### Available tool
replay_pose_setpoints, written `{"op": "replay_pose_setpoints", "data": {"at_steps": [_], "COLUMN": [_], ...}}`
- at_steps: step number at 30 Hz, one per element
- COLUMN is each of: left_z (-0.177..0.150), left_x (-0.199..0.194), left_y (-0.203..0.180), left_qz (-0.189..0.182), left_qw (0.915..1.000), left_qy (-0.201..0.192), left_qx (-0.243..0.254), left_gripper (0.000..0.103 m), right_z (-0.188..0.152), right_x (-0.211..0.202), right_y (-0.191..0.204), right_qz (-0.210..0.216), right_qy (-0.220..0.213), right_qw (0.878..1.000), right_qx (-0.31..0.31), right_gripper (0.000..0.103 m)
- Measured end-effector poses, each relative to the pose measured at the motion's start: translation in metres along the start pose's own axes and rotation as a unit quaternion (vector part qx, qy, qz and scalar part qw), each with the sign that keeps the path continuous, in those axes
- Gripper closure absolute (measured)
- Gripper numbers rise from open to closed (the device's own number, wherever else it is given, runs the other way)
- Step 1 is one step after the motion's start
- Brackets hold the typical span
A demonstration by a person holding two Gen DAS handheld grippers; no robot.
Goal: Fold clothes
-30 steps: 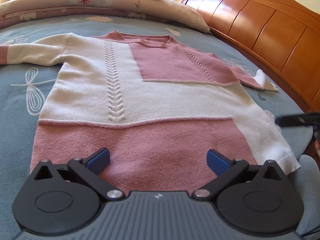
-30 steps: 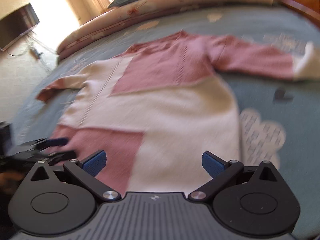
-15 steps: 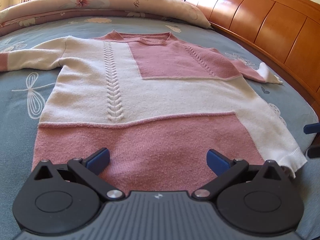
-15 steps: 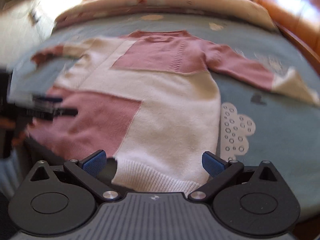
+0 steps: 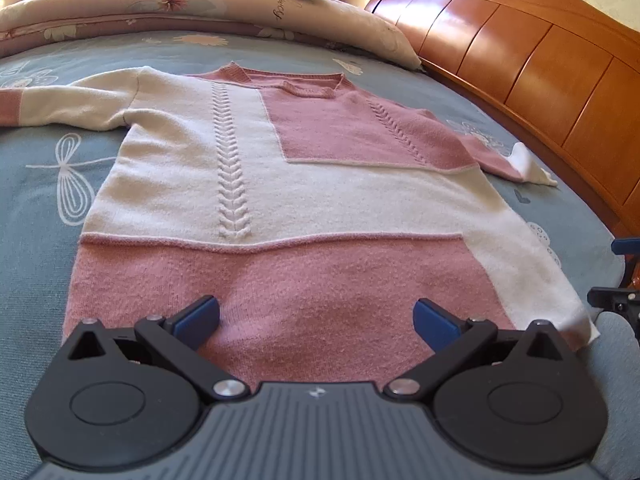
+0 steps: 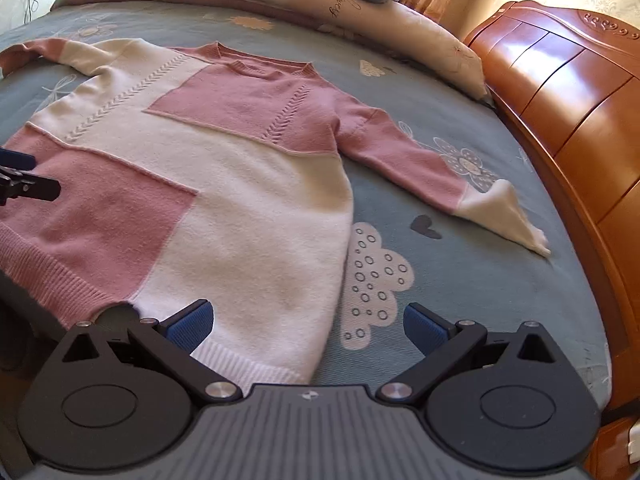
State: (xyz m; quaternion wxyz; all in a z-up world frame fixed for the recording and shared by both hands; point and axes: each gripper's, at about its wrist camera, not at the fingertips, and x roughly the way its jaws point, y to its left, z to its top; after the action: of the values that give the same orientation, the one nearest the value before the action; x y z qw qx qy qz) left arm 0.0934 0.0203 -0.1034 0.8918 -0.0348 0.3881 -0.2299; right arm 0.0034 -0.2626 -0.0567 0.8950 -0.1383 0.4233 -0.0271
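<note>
Both grippers closer over flat sweater point(image 5: 304, 208).

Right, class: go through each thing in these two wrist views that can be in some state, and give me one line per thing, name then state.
Sweater: unfolded, lying flat, front up, on the bedspread.
Pink sleeve: stretched out sideways, white cuff toward the headboard.
White sleeve: stretched out the other way.
Left gripper: open, empty, over the pink hem.
Right gripper: open, empty, over the white hem corner.
</note>
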Motion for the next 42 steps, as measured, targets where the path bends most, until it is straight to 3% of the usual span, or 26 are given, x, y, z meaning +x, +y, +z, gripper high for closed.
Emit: {"op": "replay_pose_setpoints", "data": {"at_steps": [4, 7, 12, 15, 18, 21, 25, 32, 36, 42], "left_z": [0.0, -0.001, 0.0, 0.001, 0.001, 0.001, 0.0, -0.001, -0.001, -0.001], "left_x": [0.001, 0.001, 0.001, 0.001, 0.001, 0.0, 0.0, 0.001, 0.001, 0.001], "left_y": [-0.003, -0.003, -0.006, -0.004, -0.003, -0.002, -0.002, -0.004, -0.005, -0.006], "left_qz": [0.005, 0.007, 0.01, 0.007, 0.003, 0.001, 0.001, 0.006, 0.007, 0.011], "left_qw": [0.9999, 0.9999, 0.9998, 0.9999, 1.0, 1.0, 1.0, 0.9999, 0.9999, 0.9997], "left_qy": [0.003, 0.004, 0.007, 0.007, 0.007, 0.007, 0.006, 0.008, 0.008, 0.009], "left_qx": [0.008, 0.012, 0.014, 0.007, 0.004, 0.004, 0.008, 0.013, 0.014, 0.021], "left_gripper": [0.001, 0.001, 0.001, 0.001, 0.001, 0.001, 0.001, 0.001, 0.001, 0.001], "right_z": [-0.005, -0.01, -0.027, -0.034, -0.033, -0.022, 0.003, 0.008, 0.013, 0.008], "right_x": [-0.001, -0.007, 0.011, 0.027, 0.026, 0.015, -0.007, -0.032, -0.032, 0.006], "right_y": [0.015, 0.037, 0.073, 0.077, 0.075, 0.061, 0.023, 0.02, 0.025, 0.041], "right_qz": [0.034, 0.071, -0.026, -0.054, -0.055, -0.084, -0.089, -0.075, -0.057, -0.034], "right_qy": [-0.003, -0.005, 0.024, 0.043, 0.04, 0.011, -0.047, -0.098, -0.102, -0.052], "right_qw": [0.999, 0.996, 0.976, 0.965, 0.96, 0.965, 0.987, 0.988, 0.989, 0.994], "right_qx": [-0.011, -0.058, -0.216, -0.254, -0.27, -0.248, -0.122, -0.096, -0.094, -0.093], "right_gripper": [0.0, 0.0, 0.0, 0.0, 0.0, 0.0, 0.0, 0.0, 0.0, 0.0]}}
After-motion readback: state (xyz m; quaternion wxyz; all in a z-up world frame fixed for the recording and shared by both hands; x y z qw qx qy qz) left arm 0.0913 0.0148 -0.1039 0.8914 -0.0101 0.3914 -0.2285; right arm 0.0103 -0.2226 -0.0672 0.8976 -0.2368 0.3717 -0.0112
